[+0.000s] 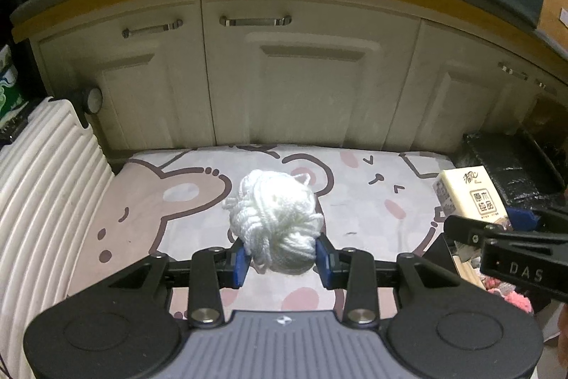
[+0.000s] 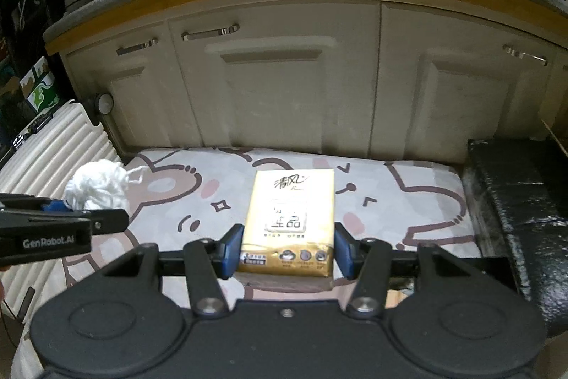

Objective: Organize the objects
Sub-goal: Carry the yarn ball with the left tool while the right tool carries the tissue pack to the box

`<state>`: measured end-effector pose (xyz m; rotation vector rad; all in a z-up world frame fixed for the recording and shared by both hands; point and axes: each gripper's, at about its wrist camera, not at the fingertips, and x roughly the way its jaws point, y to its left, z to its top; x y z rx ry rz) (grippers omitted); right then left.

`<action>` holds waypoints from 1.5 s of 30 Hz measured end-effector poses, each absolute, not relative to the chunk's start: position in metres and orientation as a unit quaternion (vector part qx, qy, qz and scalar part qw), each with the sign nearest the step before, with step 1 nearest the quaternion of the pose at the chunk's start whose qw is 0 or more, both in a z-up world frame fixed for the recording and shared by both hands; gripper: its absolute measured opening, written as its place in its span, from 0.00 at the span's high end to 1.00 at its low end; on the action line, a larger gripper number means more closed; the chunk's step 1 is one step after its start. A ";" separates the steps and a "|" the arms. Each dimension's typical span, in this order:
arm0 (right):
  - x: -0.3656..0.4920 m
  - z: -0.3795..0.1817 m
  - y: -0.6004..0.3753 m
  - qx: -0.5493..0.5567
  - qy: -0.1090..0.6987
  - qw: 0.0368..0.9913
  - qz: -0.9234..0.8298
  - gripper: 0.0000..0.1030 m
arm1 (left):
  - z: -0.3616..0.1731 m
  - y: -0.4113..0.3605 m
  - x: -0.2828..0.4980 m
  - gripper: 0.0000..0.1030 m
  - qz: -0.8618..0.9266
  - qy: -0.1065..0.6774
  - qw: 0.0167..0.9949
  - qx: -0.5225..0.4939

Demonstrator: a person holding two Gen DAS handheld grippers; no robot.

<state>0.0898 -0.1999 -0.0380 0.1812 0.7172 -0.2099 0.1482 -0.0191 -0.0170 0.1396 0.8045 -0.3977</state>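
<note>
Midway through tidying: left gripper (image 1: 280, 256) clamping yarn ball (image 1: 275, 219), right gripper (image 2: 288, 249) clamping tissue pack (image 2: 289, 219); neither stowed yet.

Cream cabinet doors (image 2: 269, 87) with metal handles (image 2: 209, 33) at back. White ribbed suitcase (image 1: 46, 201) left, black box (image 2: 514, 201) right. Cartoon bear mat (image 2: 390, 201) between them.

A home: cream cabinet doors (image 1: 284, 77), cartoon bear mat (image 1: 198, 198), white suitcase (image 1: 46, 187)
</note>
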 end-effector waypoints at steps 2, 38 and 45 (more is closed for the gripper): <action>0.086 -0.036 -0.200 0.086 0.349 0.927 -0.105 0.48 | -0.017 -0.019 0.144 0.62 -0.190 0.385 0.901 0.062; -0.010 -0.040 -0.335 0.135 0.353 0.907 -0.183 0.48 | -0.044 -0.156 0.085 0.62 -0.366 0.411 0.834 0.043; -0.015 -0.051 -0.352 0.145 0.365 0.900 -0.189 0.48 | -0.065 -0.184 0.076 0.62 -0.404 0.446 0.797 0.048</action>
